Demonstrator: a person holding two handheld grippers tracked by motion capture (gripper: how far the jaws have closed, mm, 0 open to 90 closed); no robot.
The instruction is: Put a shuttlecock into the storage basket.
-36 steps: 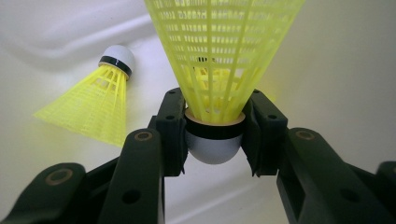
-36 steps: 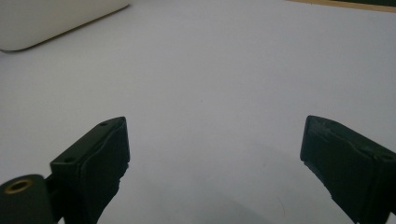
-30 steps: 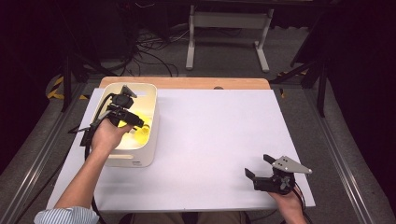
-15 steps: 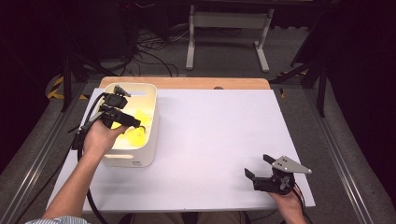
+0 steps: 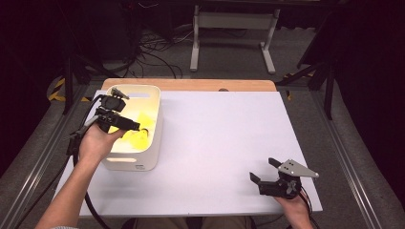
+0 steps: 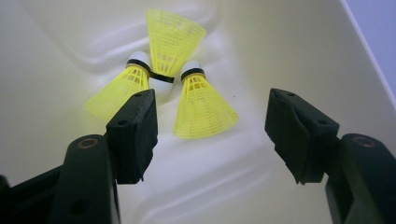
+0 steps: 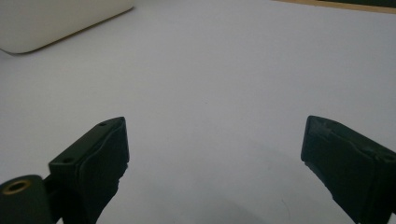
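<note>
Three yellow shuttlecocks (image 6: pixel 203 105) with white corks lie together on the floor of a cream bin (image 5: pixel 143 162) at the table's left; from the high view they are a yellow patch (image 5: pixel 138 138). My left gripper (image 5: pixel 136 128) hangs over the bin, pointing down into it. Its jaws (image 6: pixel 212 108) have just been opening; they stand wide apart with nothing between them, above the shuttlecocks. My right gripper (image 5: pixel 264 170) rests near the table's front right corner, open and empty (image 7: pixel 215 135).
The white table top (image 5: pixel 215 133) stretches between the bin and the right gripper. A corner of the bin (image 7: pixel 56 23) lies far off in the right gripper view. Black cables and a metal stand (image 5: pixel 229 28) sit on the floor behind the table.
My left gripper has lifted and drawn back toward the bin's left side, its jaws wider apart. The right gripper has kept still.
</note>
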